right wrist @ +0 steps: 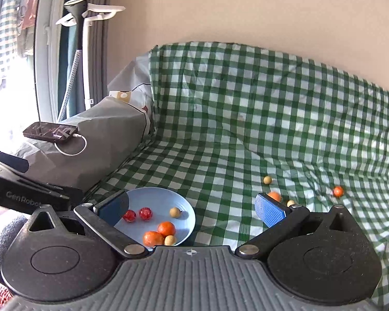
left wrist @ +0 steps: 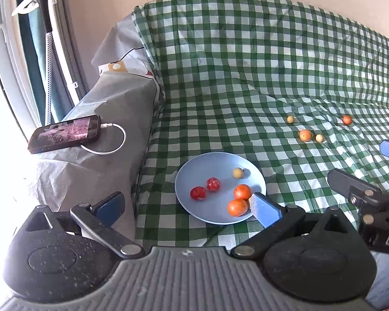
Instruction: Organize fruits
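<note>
"GenRobot" on left hand-held gripper

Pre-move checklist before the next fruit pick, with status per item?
1. Left gripper open and empty: ok.
2. Right gripper open and empty: ok.
3. Plate has free room: ok; it holds two oranges, two red fruits, two pale ones.
4. Loose fruit on the checked cloth in view: ok; orange fruit, small red-orange fruit, two pale balls.
5. Path clear: ok, nothing lies between plate and loose fruit.
6. Cloth flat under targets: not ok, wrinkled there.
</note>
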`<move>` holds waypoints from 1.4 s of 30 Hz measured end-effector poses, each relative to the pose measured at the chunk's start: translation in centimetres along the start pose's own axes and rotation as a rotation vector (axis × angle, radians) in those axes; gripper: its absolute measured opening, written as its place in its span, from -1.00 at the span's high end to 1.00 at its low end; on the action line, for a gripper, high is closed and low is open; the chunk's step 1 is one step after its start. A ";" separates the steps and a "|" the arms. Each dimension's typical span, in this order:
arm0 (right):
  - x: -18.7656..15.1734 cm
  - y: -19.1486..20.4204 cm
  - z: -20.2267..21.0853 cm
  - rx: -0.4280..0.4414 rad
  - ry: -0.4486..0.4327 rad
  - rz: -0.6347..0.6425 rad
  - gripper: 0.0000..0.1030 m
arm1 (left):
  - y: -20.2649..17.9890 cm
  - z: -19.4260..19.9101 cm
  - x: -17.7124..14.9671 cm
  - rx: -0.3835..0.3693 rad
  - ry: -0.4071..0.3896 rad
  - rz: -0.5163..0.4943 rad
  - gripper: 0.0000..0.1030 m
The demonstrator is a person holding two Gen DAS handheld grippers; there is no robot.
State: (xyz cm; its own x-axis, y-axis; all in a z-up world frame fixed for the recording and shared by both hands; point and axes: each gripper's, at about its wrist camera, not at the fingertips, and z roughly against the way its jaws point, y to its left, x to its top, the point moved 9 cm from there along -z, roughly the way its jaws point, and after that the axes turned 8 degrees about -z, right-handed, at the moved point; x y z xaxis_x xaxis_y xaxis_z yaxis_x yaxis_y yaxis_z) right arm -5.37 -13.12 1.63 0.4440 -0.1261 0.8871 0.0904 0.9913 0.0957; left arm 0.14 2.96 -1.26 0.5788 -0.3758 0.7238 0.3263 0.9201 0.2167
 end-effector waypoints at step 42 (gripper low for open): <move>-1.6 -17.8 -12.0 -0.284 0.105 -0.180 -0.99 | -13.0 -15.4 10.6 -0.161 0.051 -0.170 -0.99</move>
State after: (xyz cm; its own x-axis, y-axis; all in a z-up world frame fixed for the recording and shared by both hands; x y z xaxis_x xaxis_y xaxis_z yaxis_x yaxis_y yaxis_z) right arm 2.97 -30.96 -6.90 0.4859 -0.3154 0.8151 0.4135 0.9046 0.1035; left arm 13.53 -14.72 -6.55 0.5414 -0.5324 0.6507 0.5347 0.8153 0.2222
